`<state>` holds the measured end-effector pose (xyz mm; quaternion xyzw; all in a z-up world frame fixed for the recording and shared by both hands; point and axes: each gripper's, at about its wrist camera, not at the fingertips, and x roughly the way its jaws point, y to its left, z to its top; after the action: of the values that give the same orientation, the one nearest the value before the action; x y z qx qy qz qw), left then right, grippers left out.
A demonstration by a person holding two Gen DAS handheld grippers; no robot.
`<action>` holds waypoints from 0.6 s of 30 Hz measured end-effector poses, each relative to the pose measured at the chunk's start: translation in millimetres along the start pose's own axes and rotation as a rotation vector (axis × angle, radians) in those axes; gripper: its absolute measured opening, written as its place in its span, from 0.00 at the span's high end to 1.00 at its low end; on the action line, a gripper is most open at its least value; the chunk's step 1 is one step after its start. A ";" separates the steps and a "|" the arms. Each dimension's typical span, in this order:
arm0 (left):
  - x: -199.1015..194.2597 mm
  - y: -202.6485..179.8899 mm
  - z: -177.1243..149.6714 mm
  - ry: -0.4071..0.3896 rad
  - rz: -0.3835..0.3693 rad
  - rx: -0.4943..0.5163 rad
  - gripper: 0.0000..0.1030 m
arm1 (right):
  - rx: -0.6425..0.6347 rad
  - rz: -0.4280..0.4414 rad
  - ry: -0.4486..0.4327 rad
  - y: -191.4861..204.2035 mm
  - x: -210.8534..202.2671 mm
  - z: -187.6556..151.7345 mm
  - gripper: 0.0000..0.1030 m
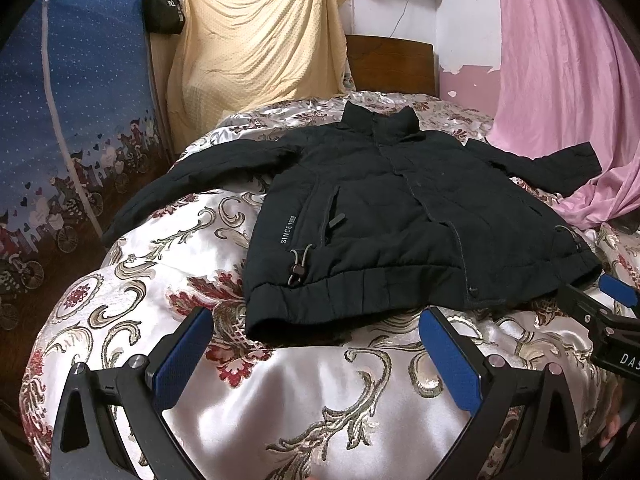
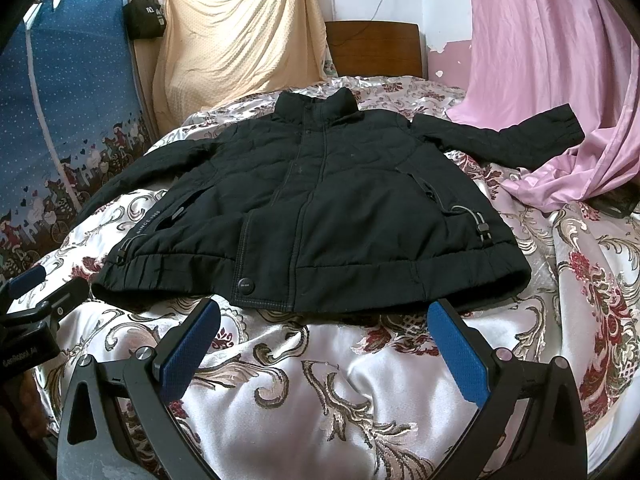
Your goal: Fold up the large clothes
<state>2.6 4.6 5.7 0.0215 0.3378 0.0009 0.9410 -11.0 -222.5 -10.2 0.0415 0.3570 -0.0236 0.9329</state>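
Note:
A black padded jacket [image 1: 400, 208] lies flat, front up, on the bed, collar at the far end, both sleeves spread out sideways. It also shows in the right wrist view [image 2: 328, 208]. My left gripper [image 1: 316, 316] is open and empty, just short of the hem's left part. My right gripper [image 2: 324, 308] is open and empty, just short of the hem's middle. The right gripper also shows in the left wrist view [image 1: 596, 304] at the hem's right corner. The left gripper shows in the right wrist view [image 2: 44, 284] near the hem's left corner.
The bed has a shiny floral cover [image 1: 280, 400] [image 2: 320, 392]. A pink curtain [image 1: 560, 80] hangs at the right and spills onto the bed under the right sleeve. A yellow cloth [image 1: 256, 48], a blue patterned panel [image 1: 80, 100] and a wooden headboard [image 1: 390, 64] stand behind.

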 end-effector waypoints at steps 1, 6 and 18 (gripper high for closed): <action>0.3 0.6 1.0 0.001 -0.002 0.001 0.00 | -0.001 0.001 0.000 0.0 0.1 0.1 0.01; 9.1 -5.2 4.0 0.020 0.029 0.026 0.00 | -0.005 -0.010 0.004 0.7 1.2 2.5 0.01; 70.2 -34.0 73.5 0.145 -0.084 0.096 0.00 | -0.011 -0.045 -0.090 -32.6 7.2 61.5 0.01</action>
<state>103.1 -31.2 16.3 0.0522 0.4051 -0.0529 0.9113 32.8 -260.9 28.6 0.0271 0.3155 -0.0445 0.9475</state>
